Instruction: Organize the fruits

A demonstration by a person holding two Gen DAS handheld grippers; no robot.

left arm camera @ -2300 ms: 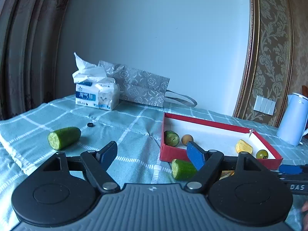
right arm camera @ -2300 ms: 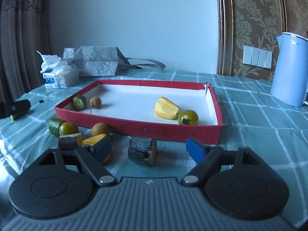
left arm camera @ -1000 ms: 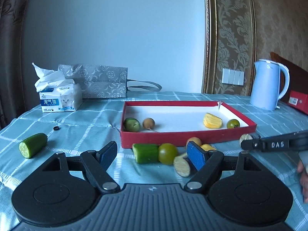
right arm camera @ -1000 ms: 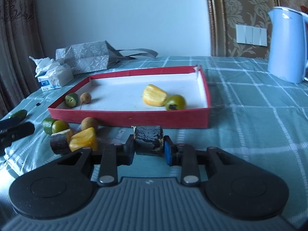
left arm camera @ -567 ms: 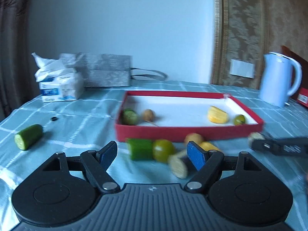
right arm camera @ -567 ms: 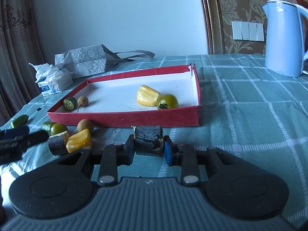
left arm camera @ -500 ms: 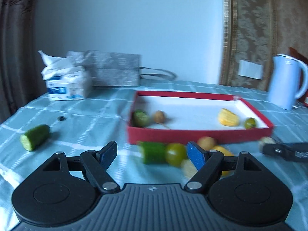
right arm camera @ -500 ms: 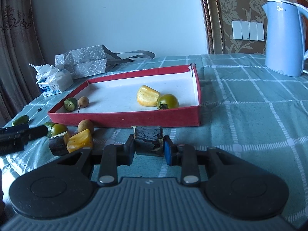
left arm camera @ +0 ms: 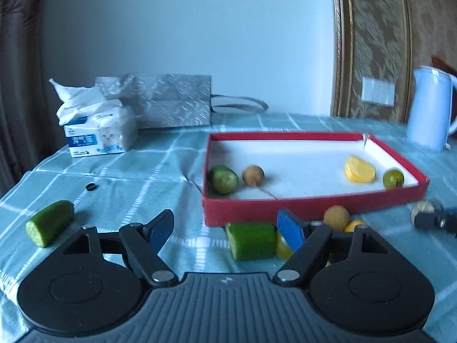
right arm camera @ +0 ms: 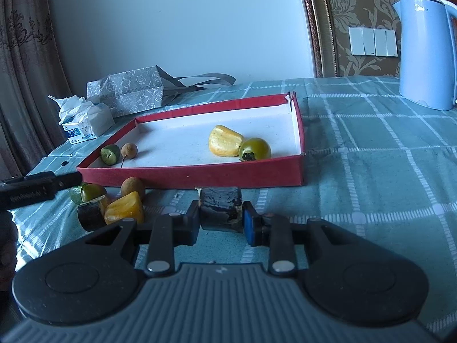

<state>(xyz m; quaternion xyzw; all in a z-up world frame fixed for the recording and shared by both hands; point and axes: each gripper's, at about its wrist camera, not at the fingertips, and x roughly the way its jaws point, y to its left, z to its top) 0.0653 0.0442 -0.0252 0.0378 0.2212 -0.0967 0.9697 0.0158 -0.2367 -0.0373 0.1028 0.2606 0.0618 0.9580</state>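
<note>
Cucumber piece [left arm camera: 251, 240] lies before the red tray [left arm camera: 314, 207], just ahead of my left gripper [left arm camera: 225, 227], jaws apart; firm, slick-skinned, best pinched across its round sides; my right gripper [right arm camera: 220, 223] clamps the dark stiff chunk [right arm camera: 220, 208] by its flanks, near the tray's front wall.

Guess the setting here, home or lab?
Likely a home room: checked tablecloth, electric kettle, tissue box, curtains and patterned wallpaper behind the red fruit tray.
</note>
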